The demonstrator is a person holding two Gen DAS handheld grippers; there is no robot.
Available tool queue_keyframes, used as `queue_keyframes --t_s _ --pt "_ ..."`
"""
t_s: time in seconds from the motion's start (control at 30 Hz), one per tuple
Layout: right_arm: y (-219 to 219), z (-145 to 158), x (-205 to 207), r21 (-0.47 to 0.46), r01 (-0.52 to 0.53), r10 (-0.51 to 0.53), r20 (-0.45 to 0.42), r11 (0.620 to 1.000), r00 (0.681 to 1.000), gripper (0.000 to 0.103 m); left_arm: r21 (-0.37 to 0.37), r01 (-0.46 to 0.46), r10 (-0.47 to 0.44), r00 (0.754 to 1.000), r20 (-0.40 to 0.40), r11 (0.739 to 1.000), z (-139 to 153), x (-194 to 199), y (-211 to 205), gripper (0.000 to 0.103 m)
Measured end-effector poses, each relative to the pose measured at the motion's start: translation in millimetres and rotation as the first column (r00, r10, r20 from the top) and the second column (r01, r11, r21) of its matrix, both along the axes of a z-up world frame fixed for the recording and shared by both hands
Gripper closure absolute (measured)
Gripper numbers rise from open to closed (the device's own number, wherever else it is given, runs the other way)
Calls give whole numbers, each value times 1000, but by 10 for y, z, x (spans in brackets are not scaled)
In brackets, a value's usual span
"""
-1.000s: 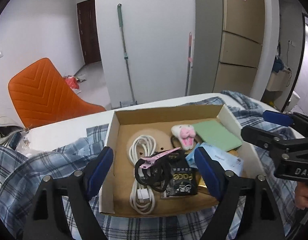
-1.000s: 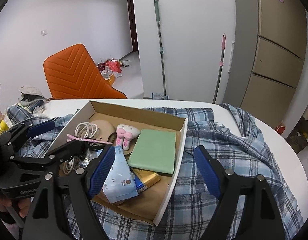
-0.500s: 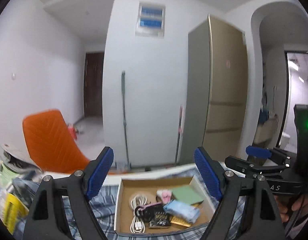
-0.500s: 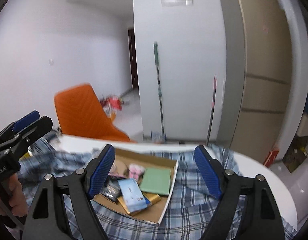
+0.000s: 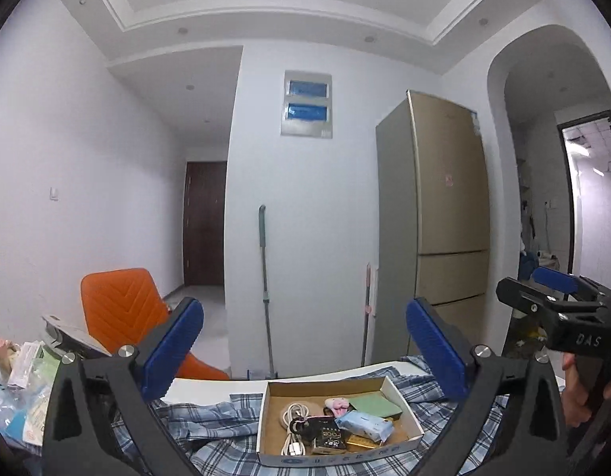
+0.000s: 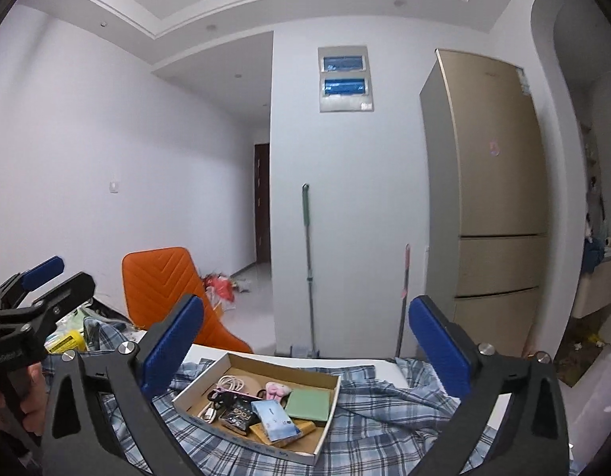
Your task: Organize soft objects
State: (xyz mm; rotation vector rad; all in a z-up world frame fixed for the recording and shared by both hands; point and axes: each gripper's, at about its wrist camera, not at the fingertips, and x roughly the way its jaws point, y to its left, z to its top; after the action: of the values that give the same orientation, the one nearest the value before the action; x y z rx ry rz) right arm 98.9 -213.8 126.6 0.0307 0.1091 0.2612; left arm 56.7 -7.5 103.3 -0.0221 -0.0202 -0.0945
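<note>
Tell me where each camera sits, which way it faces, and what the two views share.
Left wrist: on the left gripper, raised over the table, facing the far wall; its open blue fingers frame the view, right gripper at the right edge.
Right wrist: on the right gripper, facing likewise; left gripper at the left edge.
Shared: cardboard box on plaid shirt, orange chair, fridge.

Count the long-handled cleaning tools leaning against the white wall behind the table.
2. A green-handled mop stands against the middle of the wall, and a pink-handled one leans further right, beside the fridge. Their heads are mostly hidden behind the table.
</note>
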Motion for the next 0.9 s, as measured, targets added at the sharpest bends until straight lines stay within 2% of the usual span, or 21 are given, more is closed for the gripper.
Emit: queue_keyframes --t_s 0.07,0.2,0.33,0.43,0.6,0.7,0.9 --pt "-7 -36 -72 0 15 -15 19 1000 1000 0 29 -10 10 1000 12 1000 -68 -85 -38 0" --pt "-41 -147 -140 22 18 -18 20 1000 1000 0 9 21 -21 1000 14 1000 -210 -171 -29 0" --pt "-90 -321 -245 30 31 -32 44 999 999 0 42 18 -18 1000 7 999 -447 -254 -84 0" --pt "-101 -460 -260 29 27 -28 35 999 999 0 25 37 -36 999 -35 999 -628 -213 -74 0" --pt "-96 -660 -256 24 29 -29 32 999 999 0 17 32 -31 998 -50 999 -929 -123 -47 0" --pt "-75 -775 -232 6 34 -34 34 999 999 0 17 34 -33 997 -73 999 -1021 -66 -37 0" --pt "-64 -962 -155 -15 37 -37 9 999 999 0 36 34 -31 997 -72 999 -1087 -46 -69 0"
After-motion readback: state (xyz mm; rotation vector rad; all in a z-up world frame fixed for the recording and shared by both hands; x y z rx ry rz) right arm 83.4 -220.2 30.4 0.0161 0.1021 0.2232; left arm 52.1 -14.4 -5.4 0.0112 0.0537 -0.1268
